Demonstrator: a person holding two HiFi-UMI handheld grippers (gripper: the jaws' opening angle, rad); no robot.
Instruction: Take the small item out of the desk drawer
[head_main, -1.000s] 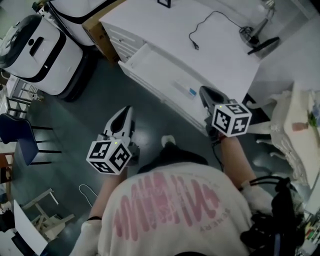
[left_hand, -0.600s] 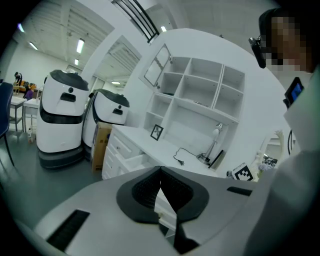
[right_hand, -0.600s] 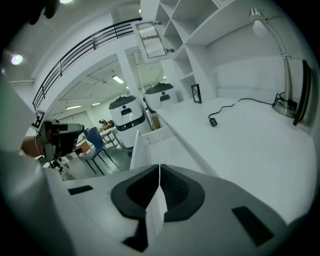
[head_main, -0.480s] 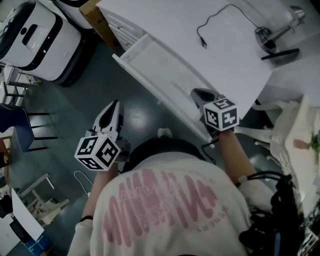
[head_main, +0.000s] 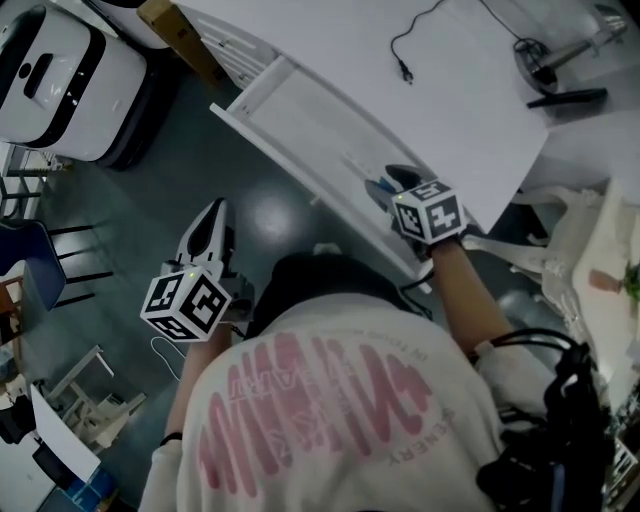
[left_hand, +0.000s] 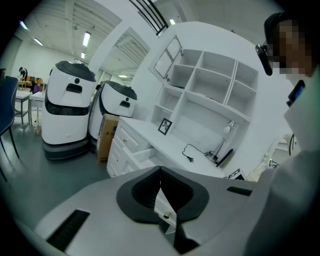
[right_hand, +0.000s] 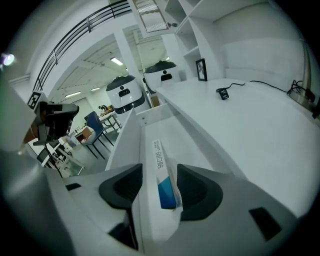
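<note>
The desk drawer (head_main: 290, 110) is pulled out below the white desk top (head_main: 450, 110). In it lies a small white box with a blue end (head_main: 374, 184), lengthwise on the drawer floor. My right gripper (head_main: 392, 185) reaches into the drawer over it. In the right gripper view the jaws are opening and stand wide on either side of the box (right_hand: 160, 157), without the pads (right_hand: 200, 187) pressing it. My right gripper (right_hand: 160, 179) holds nothing. My left gripper (head_main: 210, 225) hangs over the floor left of the drawer, shut (left_hand: 161, 172) and empty.
A black cable (head_main: 412, 45) and a desk lamp (head_main: 560, 55) lie on the desk top. A cardboard box (head_main: 175, 30) and white robots (head_main: 50, 75) stand left of the desk, with a blue chair (head_main: 30, 260) nearer. Shelves (left_hand: 210, 85) rise above the desk.
My right gripper has moved forward from the drawer's front edge into the drawer, up to the small box. The left gripper has stayed over the floor.
</note>
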